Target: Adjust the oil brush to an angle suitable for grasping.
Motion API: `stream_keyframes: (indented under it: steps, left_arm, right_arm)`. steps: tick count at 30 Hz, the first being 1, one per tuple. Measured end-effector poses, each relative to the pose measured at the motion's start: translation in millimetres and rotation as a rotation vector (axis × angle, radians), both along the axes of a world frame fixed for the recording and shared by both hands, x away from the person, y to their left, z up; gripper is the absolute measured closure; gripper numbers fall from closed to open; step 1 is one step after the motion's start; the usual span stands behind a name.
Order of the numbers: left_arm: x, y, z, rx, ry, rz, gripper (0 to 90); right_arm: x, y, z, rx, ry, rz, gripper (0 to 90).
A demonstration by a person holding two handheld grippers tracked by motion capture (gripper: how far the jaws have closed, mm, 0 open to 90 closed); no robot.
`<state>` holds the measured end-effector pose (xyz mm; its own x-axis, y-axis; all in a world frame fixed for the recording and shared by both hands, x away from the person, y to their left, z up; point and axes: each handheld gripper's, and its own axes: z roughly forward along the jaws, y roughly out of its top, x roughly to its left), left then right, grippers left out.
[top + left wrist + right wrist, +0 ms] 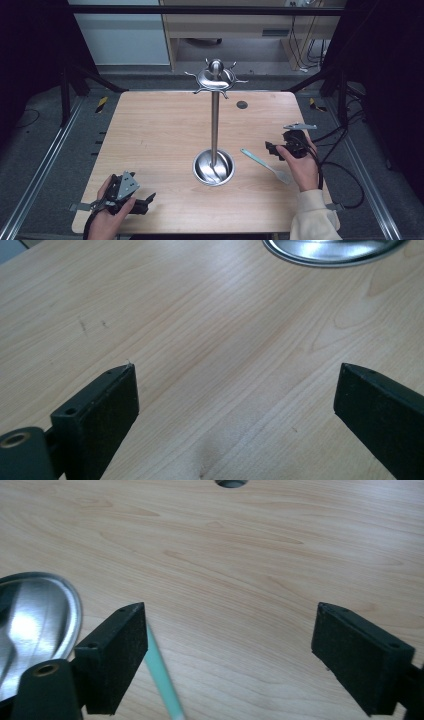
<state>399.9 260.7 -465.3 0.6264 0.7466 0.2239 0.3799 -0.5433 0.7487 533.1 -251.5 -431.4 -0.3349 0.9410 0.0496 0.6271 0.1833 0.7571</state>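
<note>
A steel utensil stand [215, 115] with a round dish base [214, 167] and hooks at its top [215, 77] rises from the middle of the wooden table [160, 130]. A pale green spatula [265, 165] lies flat to the right of the base. My right gripper [270, 148] is open just beside the spatula's handle end; in the right gripper view the handle [162, 675] runs past the left jaw, and the base's rim [75, 605] shows at left. My left gripper [145, 202] is open and empty near the table's front left, over bare wood; the base rim [330, 252] lies ahead.
A small dark hole [242, 104] sits in the tabletop at the back right, seen as a hole [231, 482] in the right gripper view too. Black frame rails flank the table. Cables trail off the right side.
</note>
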Motion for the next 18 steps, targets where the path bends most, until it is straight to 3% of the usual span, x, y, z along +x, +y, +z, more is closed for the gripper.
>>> stream_keyframes:
  steps: [4, 9, 15, 18]
  left_arm:
    - [-0.3, 6.2, 2.3, -0.042, -0.012, 0.035, 3.7]
    - [-0.5, 5.4, 2.2, -0.038, -0.015, 0.041, 3.1]
    - [-0.8, 5.7, 2.2, -0.036, -0.018, 0.047, 3.1]
    - [-0.5, 5.5, 2.2, -0.034, -0.018, 0.048, 3.1]
  right_arm:
    - [1.2, 16.3, -2.1, -0.03, 0.022, 0.046, 23.0]
    - [-0.4, 35.5, -2.4, -0.07, 0.029, 0.105, 31.2]
    - [-1.8, 52.6, -9.8, -0.097, 0.055, 0.219, 53.1]
    - [-2.2, 62.6, -15.4, -0.125, 0.077, 0.266, 58.2]
